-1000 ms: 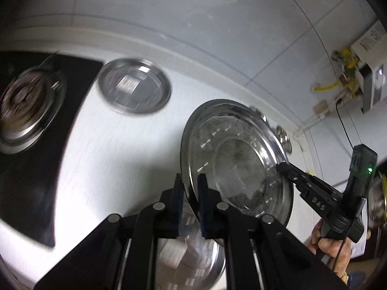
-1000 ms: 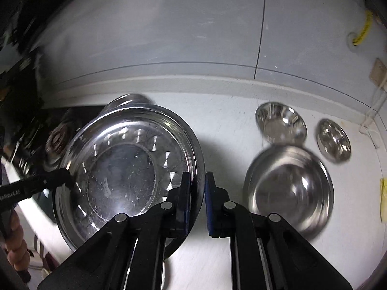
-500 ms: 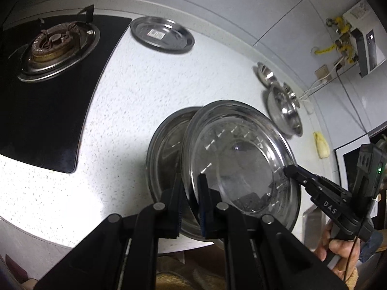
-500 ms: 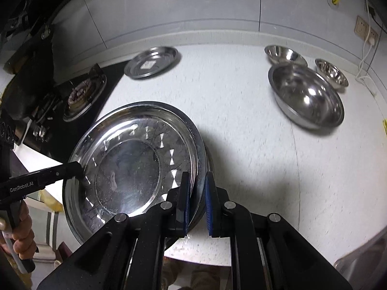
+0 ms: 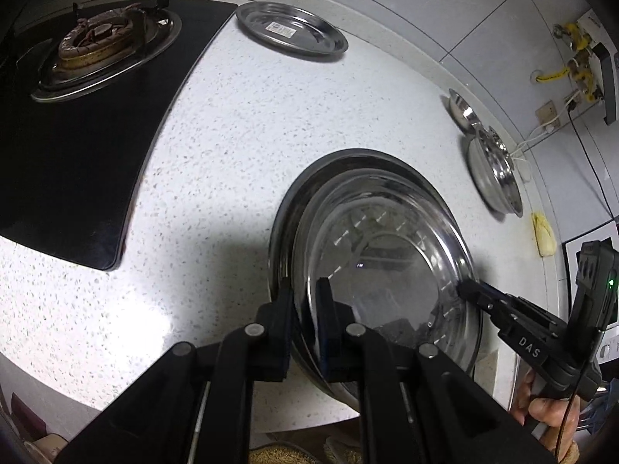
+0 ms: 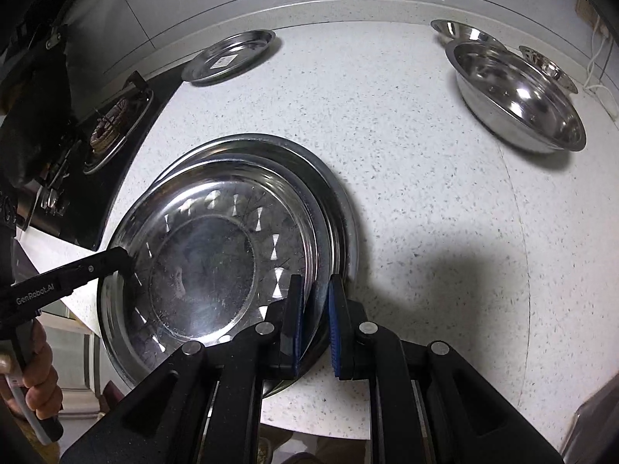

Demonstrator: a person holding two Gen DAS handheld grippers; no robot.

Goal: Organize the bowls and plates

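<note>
With both the left gripper (image 5: 305, 332) and right gripper (image 6: 315, 328) clamped on opposite rims of the faceted plate (image 6: 201, 255), it hovers just over the larger plate (image 6: 340, 208) on the counter (image 6: 425, 193), so the stacking step next calls for seating and releasing it.

A: Both tongs are black, with linked arms and round silver rivets. The left tongs (image 5: 305, 323) have dark pads; the right tongs (image 6: 314, 323) have blue ridged ones.

B: Markings? White "GenRobot.AI" on the left, "DAS" on the right, plus a green light and a thin black cable, probably power
</note>
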